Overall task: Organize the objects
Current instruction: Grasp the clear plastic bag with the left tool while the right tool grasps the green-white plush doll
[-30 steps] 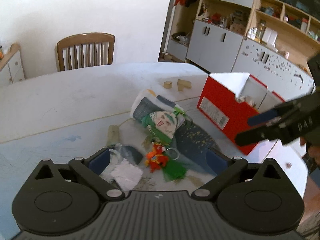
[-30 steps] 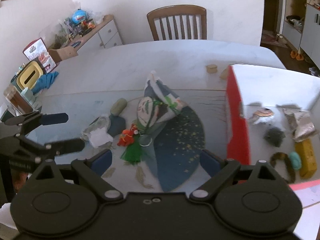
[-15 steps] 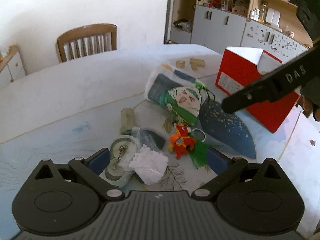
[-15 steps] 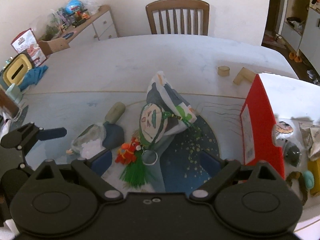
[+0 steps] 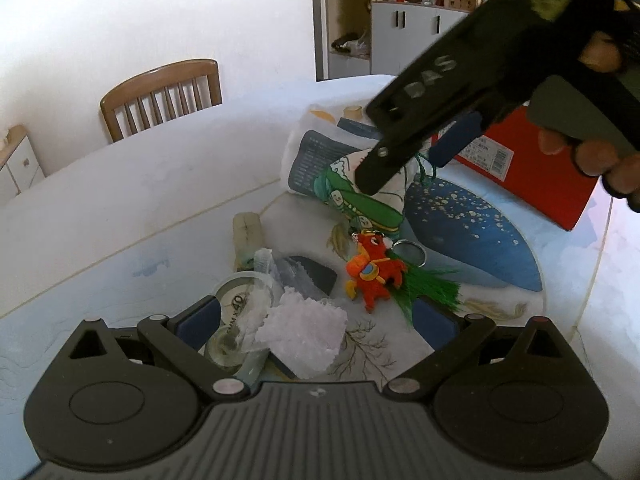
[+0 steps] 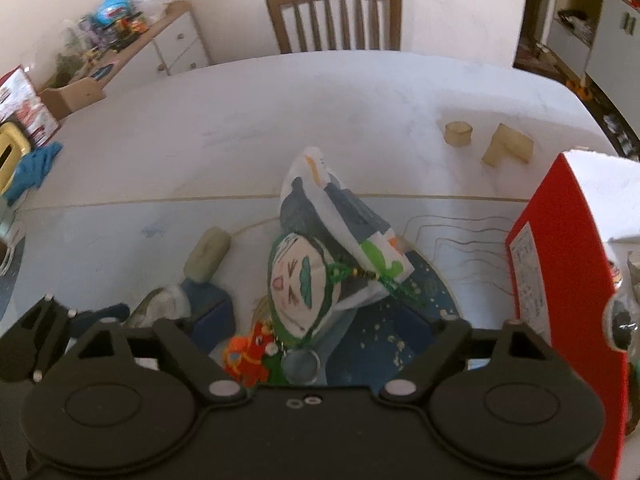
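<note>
White tabletop (image 6: 224, 120) with a blue painted patch carries the clutter, a wooden chair (image 6: 334, 14) beyond it; the right gripper (image 6: 312, 320) points steeply down with its jaws closing, the round face-print pillow (image 6: 298, 280) and the printed bag (image 6: 340, 216) between and just ahead of its fingers, pads not yet pressing; the red horse keychain (image 5: 374, 274) lies under its left finger; the red box (image 6: 560, 264) stands off to its right. The left gripper (image 5: 316, 320) hovers spread over the crumpled white tissue (image 5: 304, 334) and tape roll (image 5: 236, 300), holding nothing. Risk, as I judge it: the closing fingers may catch the green cord (image 6: 348, 270) or the keyring, dragging the horse along; the two grippers, near each other, could also collide.
</note>
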`<control>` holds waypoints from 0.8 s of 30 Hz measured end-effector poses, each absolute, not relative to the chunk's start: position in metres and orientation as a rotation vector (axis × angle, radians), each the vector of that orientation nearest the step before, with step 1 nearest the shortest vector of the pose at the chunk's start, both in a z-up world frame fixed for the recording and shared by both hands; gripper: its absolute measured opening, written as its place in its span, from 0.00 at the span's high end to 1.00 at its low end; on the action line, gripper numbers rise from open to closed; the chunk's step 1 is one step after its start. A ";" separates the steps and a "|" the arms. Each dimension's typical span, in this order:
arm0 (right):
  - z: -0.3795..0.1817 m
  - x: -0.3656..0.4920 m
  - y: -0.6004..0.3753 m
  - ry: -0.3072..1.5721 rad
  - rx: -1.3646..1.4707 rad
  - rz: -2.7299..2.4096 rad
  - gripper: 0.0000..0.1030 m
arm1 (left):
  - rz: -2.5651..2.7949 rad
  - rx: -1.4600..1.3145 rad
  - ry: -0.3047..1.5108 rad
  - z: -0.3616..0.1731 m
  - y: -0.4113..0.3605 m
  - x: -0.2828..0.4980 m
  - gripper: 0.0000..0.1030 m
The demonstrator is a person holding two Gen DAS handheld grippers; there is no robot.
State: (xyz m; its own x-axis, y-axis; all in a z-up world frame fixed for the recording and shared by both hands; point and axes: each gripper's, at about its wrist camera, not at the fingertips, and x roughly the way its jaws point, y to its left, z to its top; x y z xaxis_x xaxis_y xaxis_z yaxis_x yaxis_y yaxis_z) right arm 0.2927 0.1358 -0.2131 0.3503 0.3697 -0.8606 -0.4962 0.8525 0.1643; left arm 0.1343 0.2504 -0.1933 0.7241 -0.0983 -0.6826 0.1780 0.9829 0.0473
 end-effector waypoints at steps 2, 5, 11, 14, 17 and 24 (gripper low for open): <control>-0.216 0.295 0.138 1.082 -0.120 0.550 0.23 | -0.145 0.111 0.745 -0.195 0.250 0.135 0.01; -0.221 0.298 0.142 1.098 -0.108 0.539 0.31 | -0.146 0.088 0.741 -0.196 0.252 0.135 0.05; -0.225 0.298 0.145 1.108 -0.091 0.526 0.42 | -0.145 0.070 0.727 -0.193 0.254 0.134 0.22; -0.225 0.299 0.147 1.112 -0.088 0.520 0.51 | -0.136 0.079 0.726 -0.193 0.254 0.134 0.32; -0.225 0.299 0.148 1.109 -0.079 0.519 0.58 | -0.135 0.096 0.726 -0.193 0.253 0.133 0.33; -0.223 0.296 0.147 1.085 -0.066 0.522 0.65 | -0.150 0.126 0.734 -0.194 0.248 0.131 0.58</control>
